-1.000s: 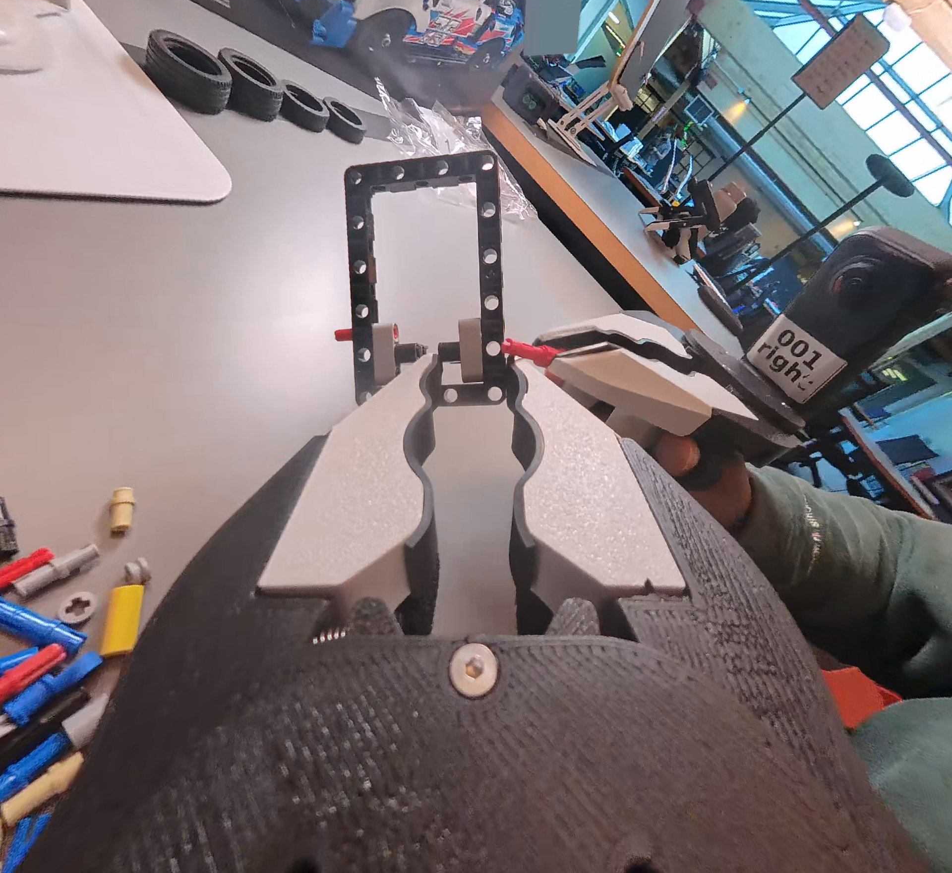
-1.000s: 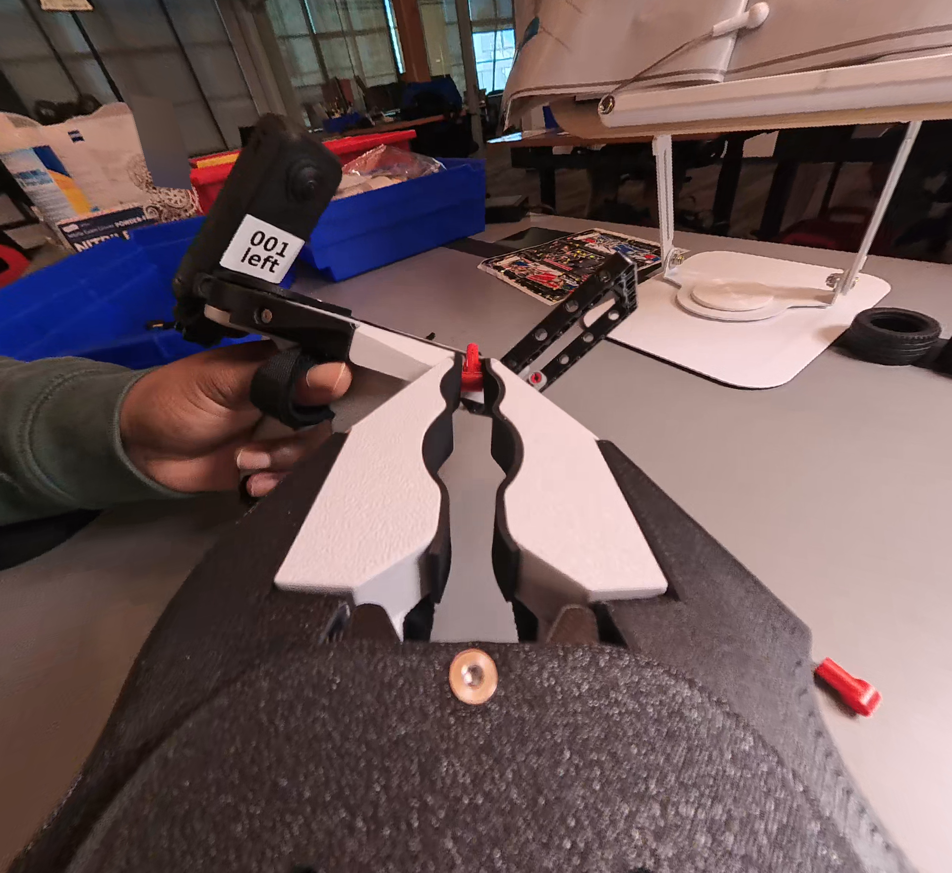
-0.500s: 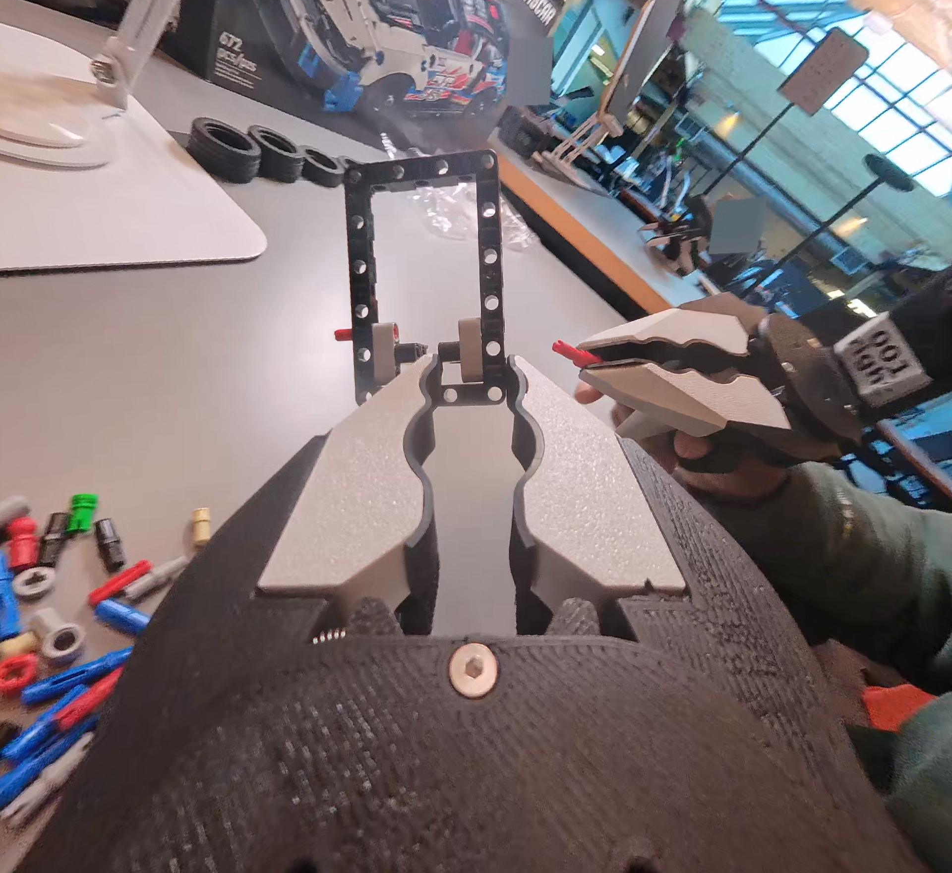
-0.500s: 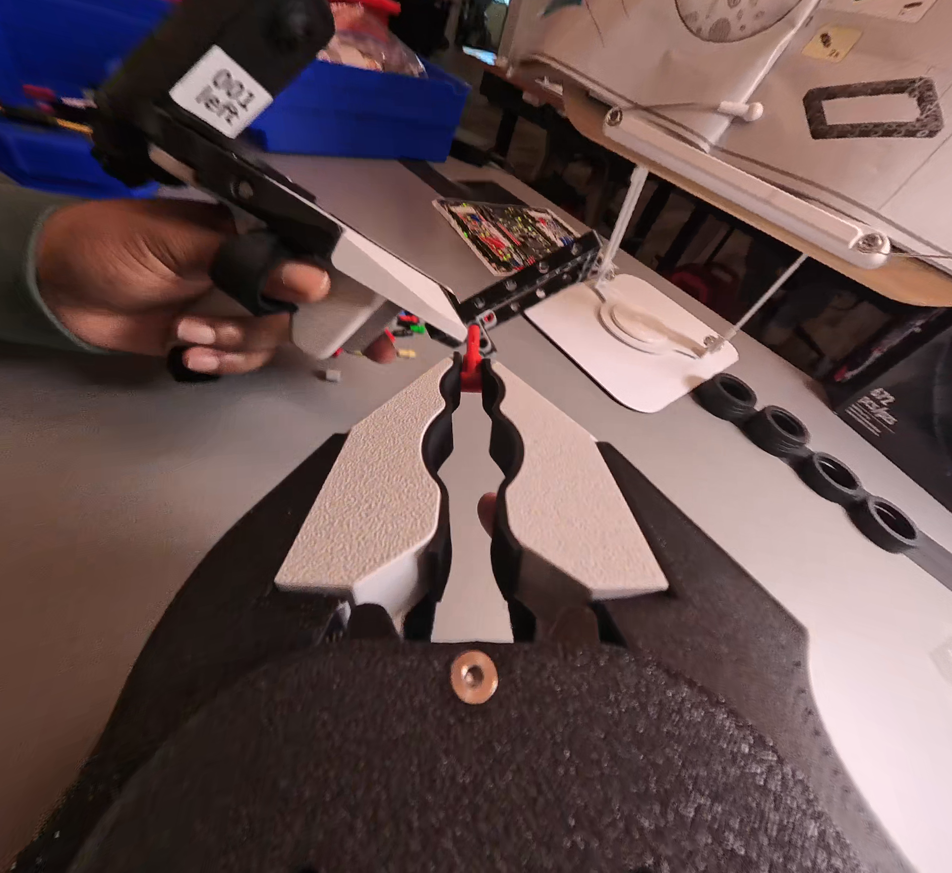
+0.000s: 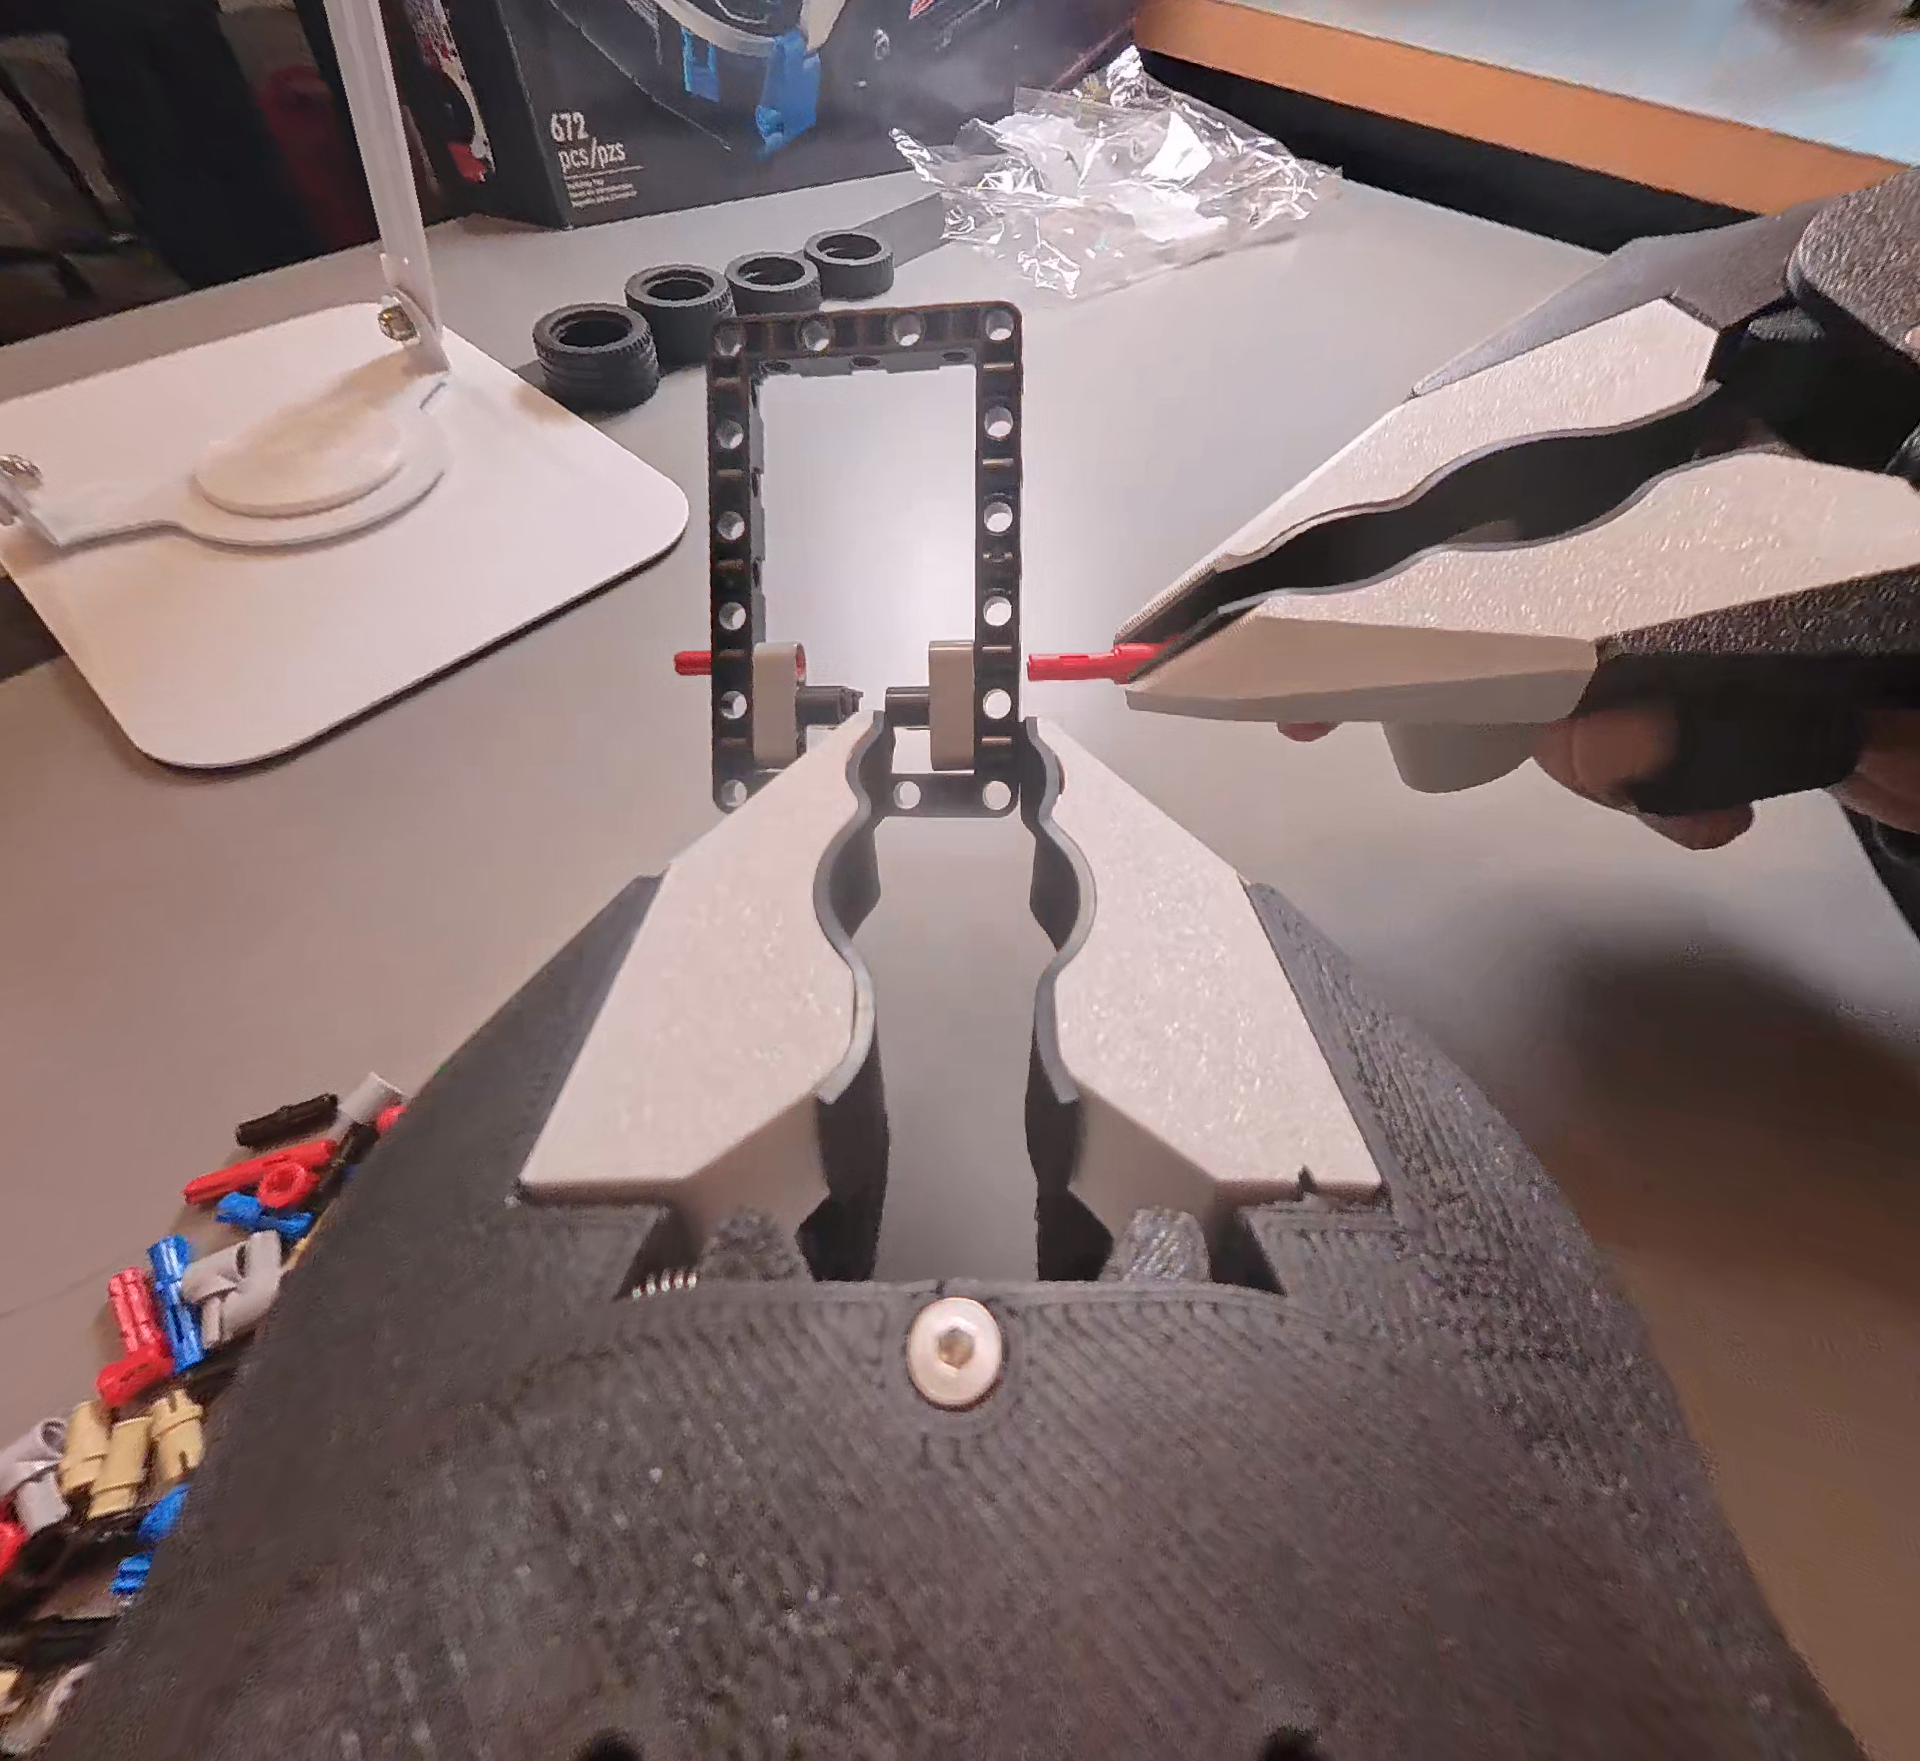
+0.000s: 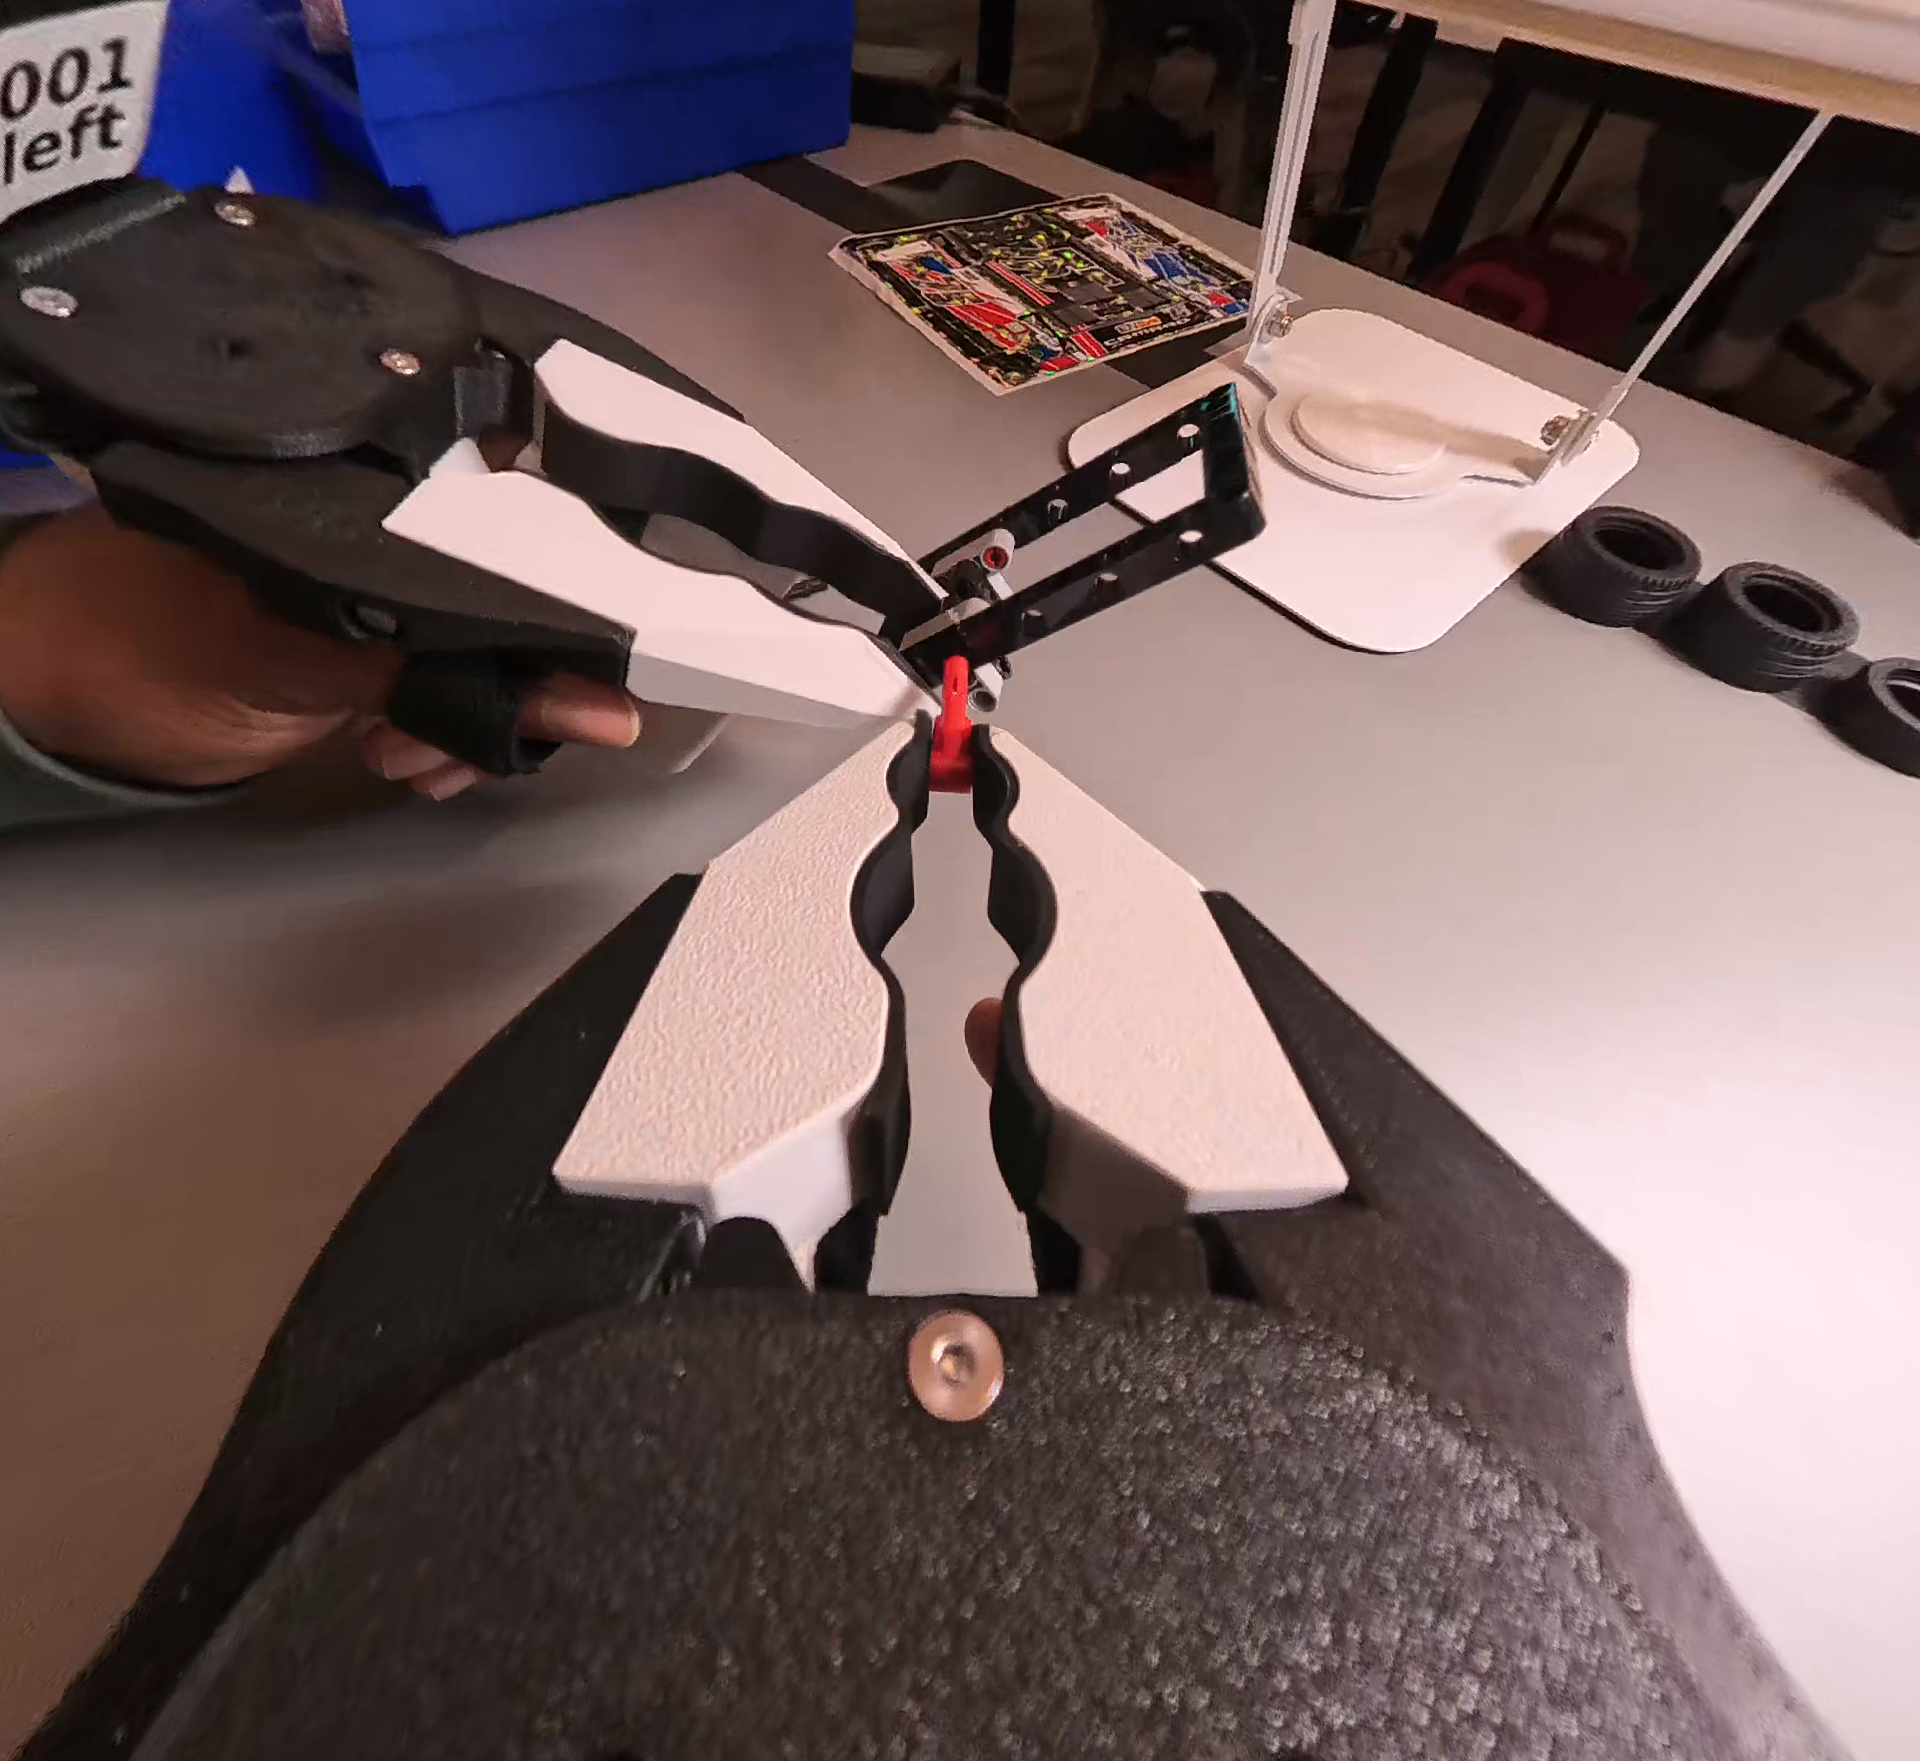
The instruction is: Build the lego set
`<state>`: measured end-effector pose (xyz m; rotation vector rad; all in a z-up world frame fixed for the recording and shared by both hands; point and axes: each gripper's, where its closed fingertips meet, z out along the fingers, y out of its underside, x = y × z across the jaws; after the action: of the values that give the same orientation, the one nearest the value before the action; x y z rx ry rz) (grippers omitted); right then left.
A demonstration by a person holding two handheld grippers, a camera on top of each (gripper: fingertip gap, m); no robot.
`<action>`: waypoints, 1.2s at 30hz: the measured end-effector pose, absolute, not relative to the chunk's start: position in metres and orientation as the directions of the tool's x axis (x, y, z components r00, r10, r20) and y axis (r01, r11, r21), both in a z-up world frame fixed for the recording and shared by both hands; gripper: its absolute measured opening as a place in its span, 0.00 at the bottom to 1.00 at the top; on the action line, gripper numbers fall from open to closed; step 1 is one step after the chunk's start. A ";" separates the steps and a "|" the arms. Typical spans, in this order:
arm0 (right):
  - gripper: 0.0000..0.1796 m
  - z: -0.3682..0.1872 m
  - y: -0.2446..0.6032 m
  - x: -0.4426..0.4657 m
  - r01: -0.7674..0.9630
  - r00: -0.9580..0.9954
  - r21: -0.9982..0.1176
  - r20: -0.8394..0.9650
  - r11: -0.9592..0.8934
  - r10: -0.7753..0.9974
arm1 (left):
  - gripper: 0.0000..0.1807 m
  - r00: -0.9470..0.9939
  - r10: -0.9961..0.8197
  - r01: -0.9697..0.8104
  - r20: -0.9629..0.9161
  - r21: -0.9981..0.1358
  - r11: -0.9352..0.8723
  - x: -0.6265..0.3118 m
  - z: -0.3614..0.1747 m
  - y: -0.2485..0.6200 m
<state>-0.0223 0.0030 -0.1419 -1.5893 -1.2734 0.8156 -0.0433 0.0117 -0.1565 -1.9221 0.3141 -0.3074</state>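
My left gripper (image 5: pixel 951 755) is shut on the near end of a black rectangular frame (image 5: pixel 862 329) and holds it above the table. Two grey connectors (image 5: pixel 951 703) with black pins sit inside the frame, and a red pin (image 5: pixel 694 662) sticks out of its left side. My right gripper (image 6: pixel 948 743) is shut on a red pin (image 6: pixel 948 755), whose tip (image 5: pixel 1065 667) sits just right of the frame's right beam, at a hole, in the left wrist view. In the right wrist view the frame (image 6: pixel 1132 506) lies just beyond the pin.
Several black tyres (image 5: pixel 717 303) lie behind the frame, beside a white stand base (image 5: pixel 291 548). The set's box (image 5: pixel 790 18) and a clear plastic bag (image 5: pixel 1112 173) are farther back. Loose coloured pins (image 5: pixel 177 1296) lie at the lower left. Blue bins (image 6: pixel 582 49) and a sticker sheet (image 6: pixel 1049 288) show in the right wrist view. The tips of both grippers are at nearly the same place.
Both grippers have swung round, so the background has shifted. The right gripper with its red pin has come back level with the frame's right side, its tip close to the beam.
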 end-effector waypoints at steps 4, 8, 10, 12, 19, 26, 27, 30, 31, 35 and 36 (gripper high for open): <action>0.03 -0.141 0.004 -0.023 0.349 0.266 -0.934 0.015 -0.082 0.964 | 0.13 0.939 -0.343 -0.144 -0.027 -0.936 -0.321 -0.043 -0.155 0.014; 0.03 -0.138 0.008 -0.021 0.304 0.291 -0.940 -0.062 -0.154 0.955 | 0.13 0.939 -0.330 -0.195 -0.092 -0.936 -0.292 -0.043 -0.152 0.015; 0.03 -0.138 0.008 -0.022 0.283 0.295 -0.941 -0.101 -0.187 0.950 | 0.13 0.939 -0.321 -0.218 -0.123 -0.934 -0.282 -0.043 -0.151 0.016; 0.03 -0.136 0.009 -0.022 0.238 0.306 -0.940 -0.165 -0.243 0.938 | 0.13 0.940 -0.313 -0.224 -0.134 -0.935 -0.275 -0.044 -0.149 0.017; 0.03 -0.136 0.009 -0.027 0.131 0.330 -0.927 -0.293 -0.351 0.897 | 0.13 0.946 -0.311 -0.185 -0.091 -0.940 -0.287 -0.045 -0.145 0.018; 0.03 -0.133 0.008 -0.026 0.215 0.349 -0.955 -0.121 -0.205 0.929 | 0.12 0.927 -0.313 -0.288 -0.206 -0.927 -0.242 -0.045 -0.138 0.018; 0.03 -0.133 0.007 -0.026 0.217 0.344 -0.952 -0.131 -0.215 0.930 | 0.12 0.920 -0.310 -0.318 -0.240 -0.920 -0.230 -0.045 -0.137 0.018; 0.03 -0.129 0.005 -0.024 0.161 0.309 -0.922 -0.290 -0.351 0.906 | 0.12 0.900 -0.301 -0.385 -0.317 -0.901 -0.203 -0.045 -0.134 0.017; 0.03 -0.129 0.004 -0.023 0.138 0.296 -0.902 -0.356 -0.409 0.886 | 0.12 0.889 -0.294 -0.415 -0.351 -0.889 -0.193 -0.045 -0.133 0.017; 0.03 -0.129 0.003 -0.022 0.041 0.213 -0.783 -0.600 -0.621 0.771 | 0.12 0.858 -0.275 -0.489 -0.435 -0.854 -0.175 -0.044 -0.133 0.017; 0.03 -0.129 0.003 -0.022 0.028 0.200 -0.767 -0.624 -0.641 0.756 | 0.12 0.858 -0.276 -0.489 -0.434 -0.854 -0.177 -0.044 -0.133 0.017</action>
<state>-0.0225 0.0035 -0.1290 -1.8537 -0.7303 1.4939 -0.0442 0.0170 -0.1328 -1.7734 0.5838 0.2100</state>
